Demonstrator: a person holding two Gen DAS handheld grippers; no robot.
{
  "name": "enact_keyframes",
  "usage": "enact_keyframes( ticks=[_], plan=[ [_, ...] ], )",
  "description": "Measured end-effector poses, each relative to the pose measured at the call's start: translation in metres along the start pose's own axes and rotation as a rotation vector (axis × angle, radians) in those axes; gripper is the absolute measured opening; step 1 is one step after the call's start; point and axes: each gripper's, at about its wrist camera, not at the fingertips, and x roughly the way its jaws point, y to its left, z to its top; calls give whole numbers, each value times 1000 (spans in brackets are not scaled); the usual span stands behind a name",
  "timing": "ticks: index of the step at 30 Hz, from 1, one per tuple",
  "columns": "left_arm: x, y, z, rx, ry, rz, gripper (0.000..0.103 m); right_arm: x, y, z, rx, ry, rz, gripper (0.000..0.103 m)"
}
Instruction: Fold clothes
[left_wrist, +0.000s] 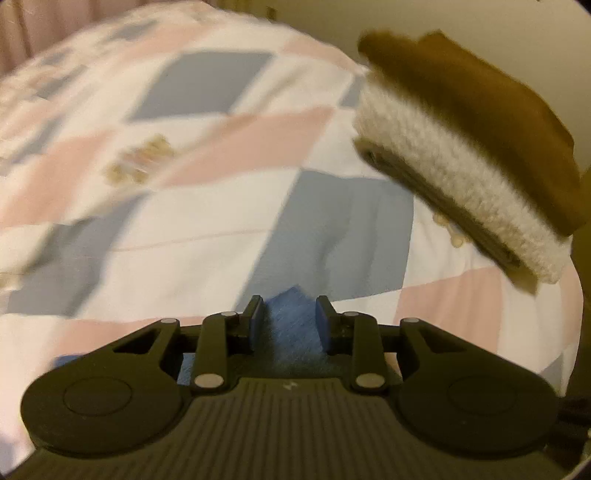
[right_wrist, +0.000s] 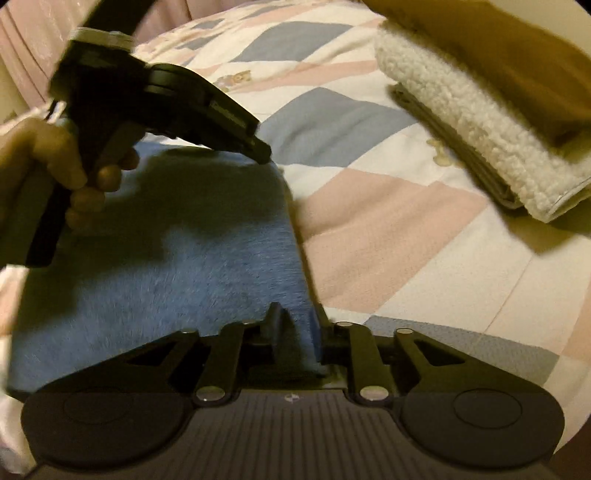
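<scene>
Right gripper (right_wrist: 301, 332): jaws narrowed onto the near right edge of blue fleece garment (right_wrist: 207, 254), cloth bunched between the fingers. Left gripper (left_wrist: 290, 319): jaws part open with a tuft of the same blue pile standing between the pads, contact on both sides not settled, so grip uncertain; seen from the right wrist view as a dark tool held in a hand (right_wrist: 74, 173), tip down at the garment's far right corner. Garment: flat rectangle on patchwork quilt (right_wrist: 388, 229), right edge straight, apparently already doubled at least once. Handling, by judgement: soft, light, limp, plush pile offering fair friction; no stiffness, likely to sag between two holds; best taken at corners or along the folded edge, layers pinched together. Beyond, well apart to the right: folded stack (right_wrist: 491, 122) of brown cloth over cream sherpa over a thin grey-brown piece. Containers: none in view; stack resting directly on the quilt.
</scene>
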Motion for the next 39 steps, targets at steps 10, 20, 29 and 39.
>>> enact_keyframes(
  ticks=[10,20,29,39],
  plan=[
    [-92,-6,-50,-68,64,225,29,-39,1,9,-114,-42,174,29],
    [-99,2,-115,-183,89,201,31,-22,2,3,-246,-15,152,29],
    [-133,3,-175,-331,8,113,30,-22,-1,15,-277,8,103,30],
    [-134,-14,-173,-392,122,171,35,-14,0,5,-270,80,130,30]
  ],
)
